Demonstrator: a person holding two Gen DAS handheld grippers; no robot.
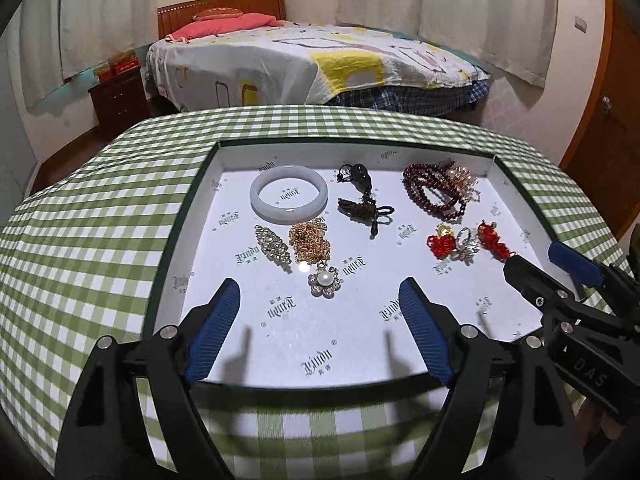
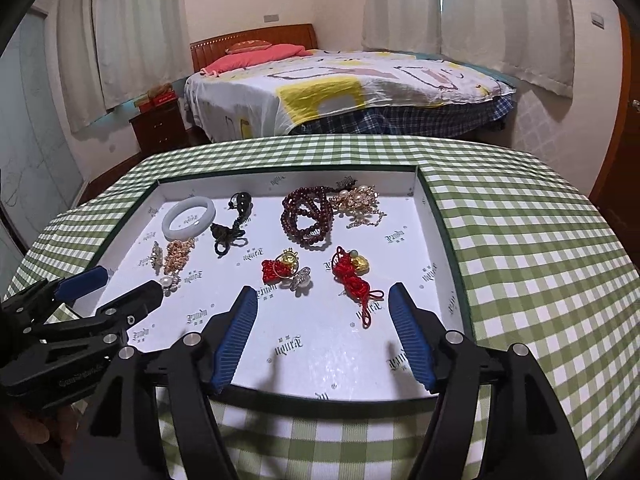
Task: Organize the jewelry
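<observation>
A shallow white tray (image 1: 280, 340) with a dark green rim sits on the checked table and holds the jewelry. In it lie a white jade bangle (image 1: 289, 194), a gold chain (image 1: 310, 242), a rhinestone brooch (image 1: 273, 246), a pearl flower pendant (image 1: 325, 280), a dark knotted charm (image 1: 360, 204), dark red beads (image 1: 430, 192) and red knot charms (image 1: 492, 240). My left gripper (image 1: 320, 292) is open and empty over the tray's near part, just short of the pearl pendant. My right gripper (image 2: 324, 296) is open and empty, near a red knot charm (image 2: 354, 280) and a ring (image 2: 300, 280).
The table wears a green-and-white checked cloth (image 2: 520, 260). Behind it stand a bed (image 1: 312, 64), a dark nightstand (image 1: 120, 96), curtains and a wooden door (image 1: 608, 140). Each gripper shows at the other view's edge, the right one (image 1: 560, 272) beside the tray's right rim.
</observation>
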